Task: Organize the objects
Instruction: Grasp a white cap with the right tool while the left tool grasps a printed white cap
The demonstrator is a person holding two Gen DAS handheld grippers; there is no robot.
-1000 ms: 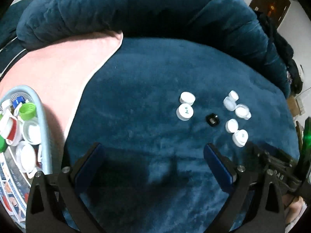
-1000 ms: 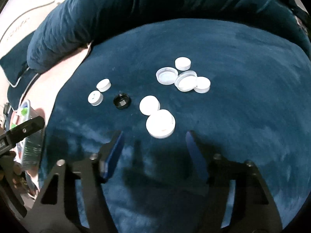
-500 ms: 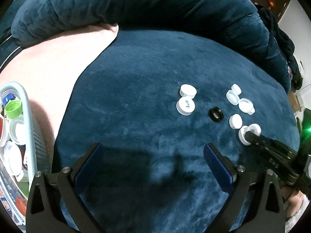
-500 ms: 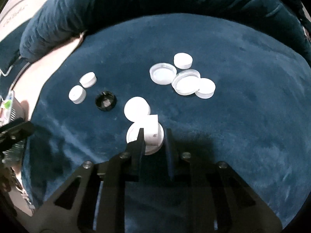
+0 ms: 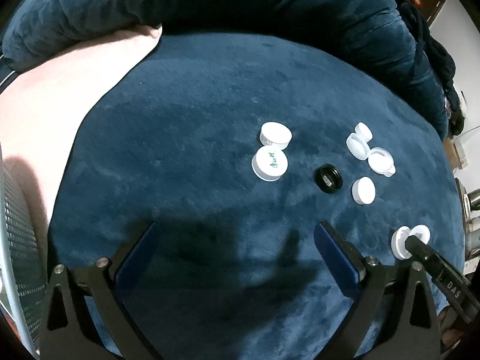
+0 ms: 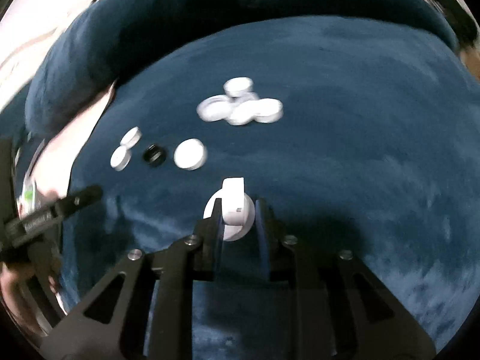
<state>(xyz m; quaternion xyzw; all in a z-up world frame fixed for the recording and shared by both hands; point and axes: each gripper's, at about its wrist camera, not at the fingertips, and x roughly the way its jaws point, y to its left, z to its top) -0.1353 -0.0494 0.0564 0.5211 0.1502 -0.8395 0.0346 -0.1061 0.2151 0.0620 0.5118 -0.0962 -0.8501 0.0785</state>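
Note:
My right gripper (image 6: pixel 237 210) is shut on a white flip-top cap (image 6: pixel 232 210), its lid hinged open; the same held cap (image 5: pixel 409 240) shows at the right of the left wrist view. My left gripper (image 5: pixel 235 234) stands open over bare blue plush, nothing between its fingers. Loose caps lie on the blue cushion (image 5: pixel 195 120): two white caps (image 5: pixel 271 153) side by side, a black cap (image 5: pixel 327 178), one white cap (image 5: pixel 363 190), and a cluster of white and clear caps (image 5: pixel 370 151). In the blurred right wrist view the cluster (image 6: pixel 240 106) lies farthest away.
A pale mesh basket (image 5: pixel 12 240) stands at the far left edge. A pink cushion (image 5: pixel 60 96) lies behind it. A thick dark blue bolster (image 5: pixel 210 0) rims the far side. The left gripper's arm (image 6: pixel 51 210) reaches in at the left of the right wrist view.
My right gripper has closed on the white flip-top cap and carried it away from the other caps toward me. The left gripper has sunk lower and shifted right; the basket has slid mostly out of view.

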